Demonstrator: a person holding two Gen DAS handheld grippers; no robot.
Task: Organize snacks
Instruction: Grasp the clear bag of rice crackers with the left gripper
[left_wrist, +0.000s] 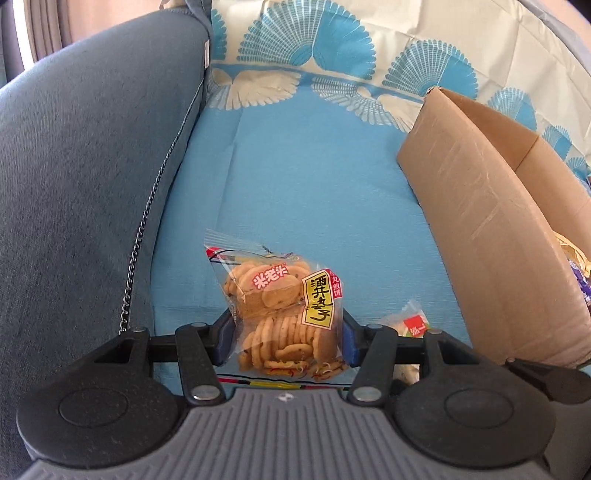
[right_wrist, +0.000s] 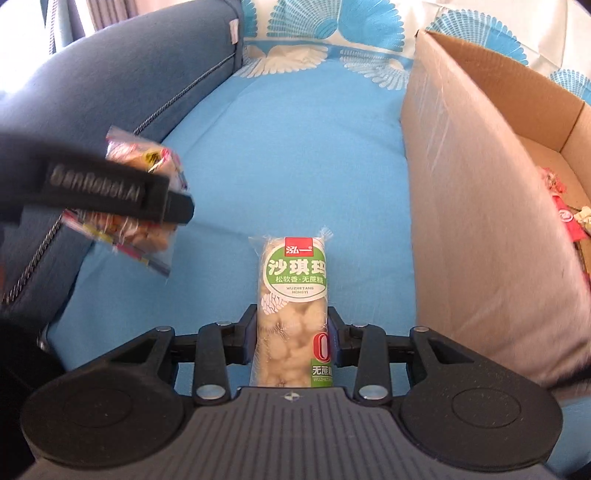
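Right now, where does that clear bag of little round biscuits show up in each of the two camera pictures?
Left wrist view: the biscuit bag sits bottom centre, clamped by the left gripper.
Right wrist view: the same bag is at the left edge, blurred, held off the cover.
Shared landmark: the cardboard box, on the right in both.

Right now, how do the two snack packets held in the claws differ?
The clear bag of small round brown biscuits in the left claw is wide and lumpy; the green-labelled sachima bar packet in the right claw is narrow and long. The biscuit bag carries a yellow label, the bar packet a green one. Both are see-through plastic, gripped above the blue sofa cover.
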